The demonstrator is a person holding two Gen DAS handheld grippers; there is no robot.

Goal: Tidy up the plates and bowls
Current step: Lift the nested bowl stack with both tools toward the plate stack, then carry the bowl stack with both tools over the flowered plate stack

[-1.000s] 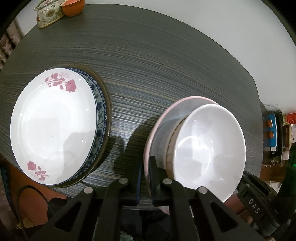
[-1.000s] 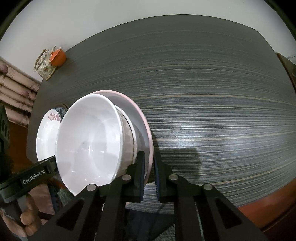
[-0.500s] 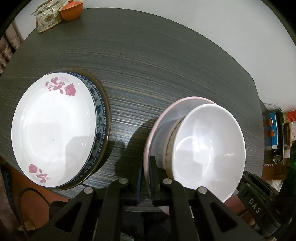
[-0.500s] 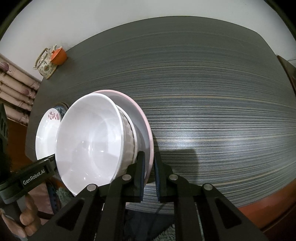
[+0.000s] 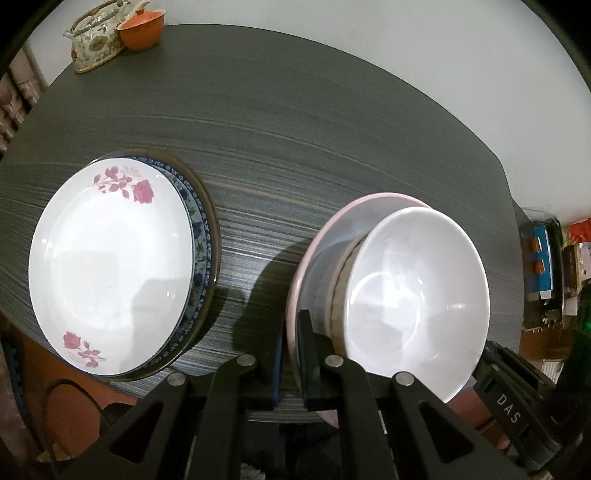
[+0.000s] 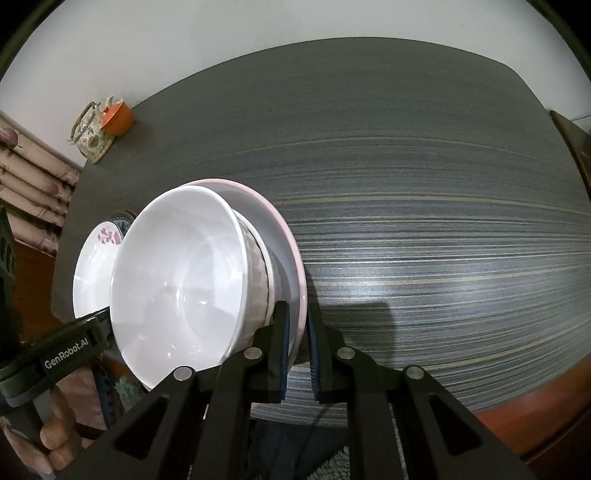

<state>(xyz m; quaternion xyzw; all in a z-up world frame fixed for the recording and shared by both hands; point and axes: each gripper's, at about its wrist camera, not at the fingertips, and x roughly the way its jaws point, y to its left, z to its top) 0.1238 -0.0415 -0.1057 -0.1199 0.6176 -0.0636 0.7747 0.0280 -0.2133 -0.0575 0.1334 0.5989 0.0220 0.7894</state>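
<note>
My left gripper (image 5: 290,354) and right gripper (image 6: 297,354) match: matte black angular linkage arms, silver round pivot pins, flat fingers with dark blue pads (image 6: 314,350). I read white "GenRobot.AI" lettering on the left unit's housing from the right view, "DAS" on the right unit's.

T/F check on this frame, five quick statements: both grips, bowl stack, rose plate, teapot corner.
1. Both grippers clamp the pink plate's rim. True: the left gripper and the right gripper each pinch the pink plate on opposite sides.
2. The white bowl sits directly on the table. False: it sits on the pink plate, nested in what looks like another bowl.
3. The rose plate tops a stack. True: a blue patterned plate shows beneath it.
4. The rose plate is held by the left gripper. False: it rests untouched on the table.
5. The orange cup stands alone mid-table. False: it is beside the teapot at the far corner.
</note>
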